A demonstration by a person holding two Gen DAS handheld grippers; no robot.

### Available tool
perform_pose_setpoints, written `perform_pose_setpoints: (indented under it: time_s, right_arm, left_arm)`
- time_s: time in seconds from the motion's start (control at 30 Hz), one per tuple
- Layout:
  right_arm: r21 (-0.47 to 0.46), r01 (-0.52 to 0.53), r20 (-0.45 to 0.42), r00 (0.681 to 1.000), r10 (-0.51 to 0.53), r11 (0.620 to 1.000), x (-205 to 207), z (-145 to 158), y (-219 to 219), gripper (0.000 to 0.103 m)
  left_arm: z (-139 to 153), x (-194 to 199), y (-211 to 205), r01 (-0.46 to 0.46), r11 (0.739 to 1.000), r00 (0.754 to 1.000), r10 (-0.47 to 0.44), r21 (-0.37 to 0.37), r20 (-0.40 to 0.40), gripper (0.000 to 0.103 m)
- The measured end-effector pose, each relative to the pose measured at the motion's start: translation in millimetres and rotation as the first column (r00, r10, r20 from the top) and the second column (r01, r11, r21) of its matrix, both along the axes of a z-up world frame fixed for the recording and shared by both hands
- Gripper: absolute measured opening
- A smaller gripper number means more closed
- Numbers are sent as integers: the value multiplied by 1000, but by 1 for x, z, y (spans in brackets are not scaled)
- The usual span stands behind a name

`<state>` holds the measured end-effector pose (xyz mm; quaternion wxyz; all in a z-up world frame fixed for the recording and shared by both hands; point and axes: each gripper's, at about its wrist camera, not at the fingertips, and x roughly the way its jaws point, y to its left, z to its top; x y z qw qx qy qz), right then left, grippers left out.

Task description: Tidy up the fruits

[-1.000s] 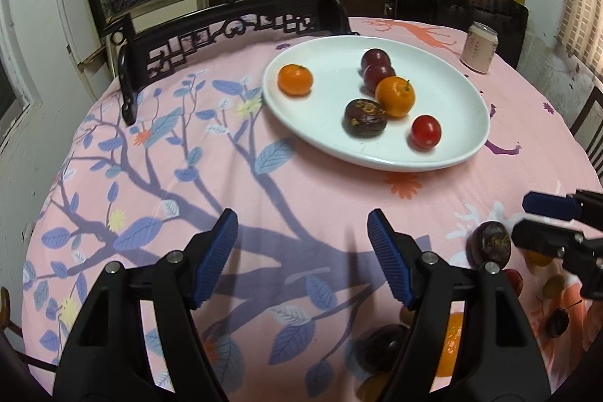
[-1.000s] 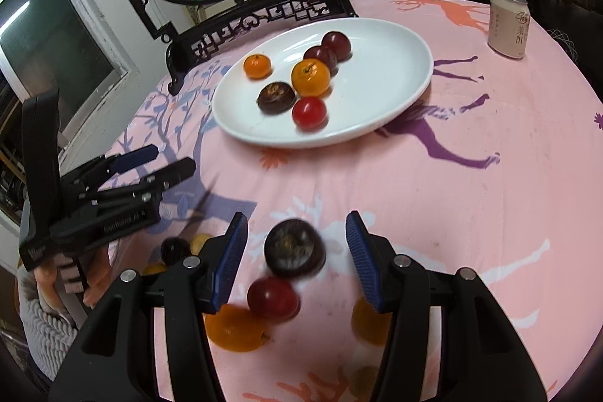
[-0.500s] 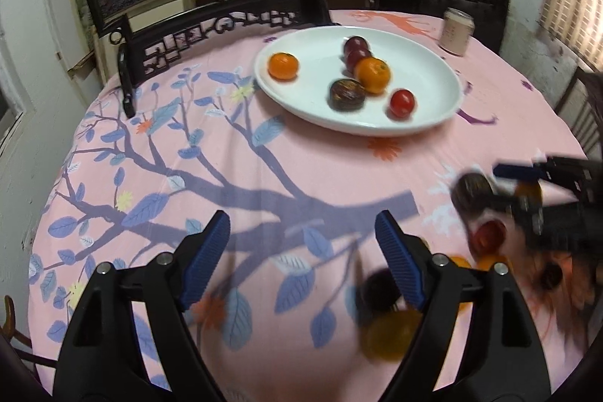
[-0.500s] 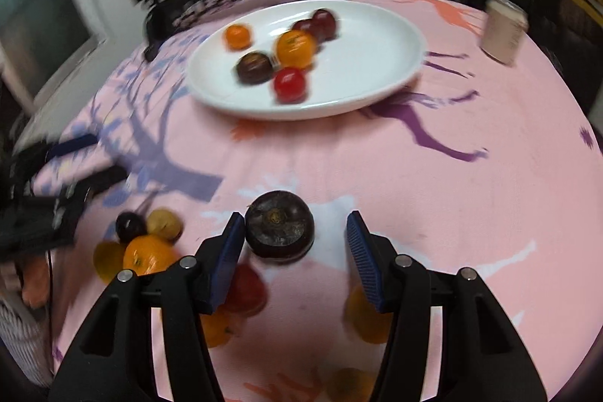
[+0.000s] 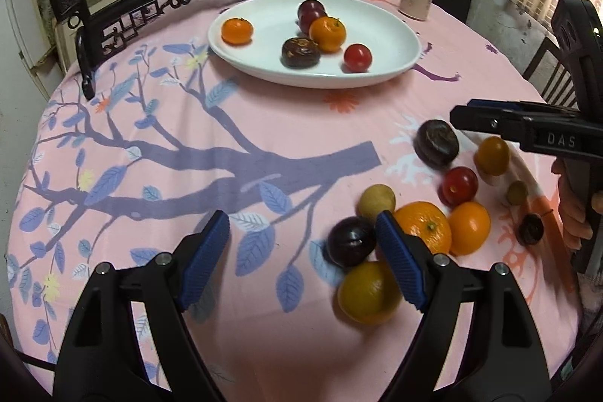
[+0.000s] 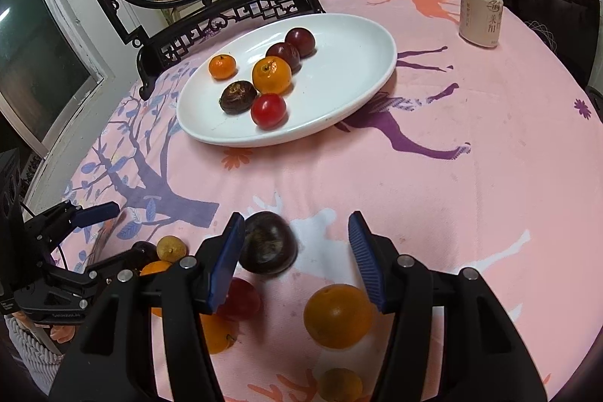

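A: Pink-clothed counter [image 6: 471, 176]; dark passion fruit [image 6: 268, 243] lies near side of the plate [image 6: 377, 81].

B: Right gripper [image 6: 296, 255] fingers spread, left pad touching. Centre it, then close gently.

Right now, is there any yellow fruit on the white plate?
No, the white plate holds only two oranges, two dark plums, a brown passion fruit and a red fruit; the yellow ones lie on the tablecloth.
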<state>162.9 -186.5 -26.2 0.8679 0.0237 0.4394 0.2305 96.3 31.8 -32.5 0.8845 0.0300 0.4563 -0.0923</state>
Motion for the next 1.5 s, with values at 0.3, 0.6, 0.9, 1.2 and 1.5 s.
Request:
perform_pose_setpoints:
  time_s: [0.3,0.6,0.9,1.2,1.5]
  right_arm:
    - [20,9,0,1000,-9,1000,0,1,-4,57]
    - [26,4,-10,1000,-4,1000,0,0,-3,57]
    - [49,-13,-28,1000,14,999,0,-1,-2,57]
    - [13,-63,-36,997,63,998,-5,-7,12,57]
    - [-76,-68,-6,998,68,995,-7,-16,26,55]
  left_arm:
    - [9,10,51,-236,971,971,237,-38,26,84]
    - [9,0,17,-85,996,996,86,-31,36,83]
    - [-11,8,9,-1,988,995,-15,-157,-101,53]
    - [-11,9,2,-8,988,996,-6,-157,-89,36]
    - [-1,4,-6,-80,997,996,79,12,34,29]
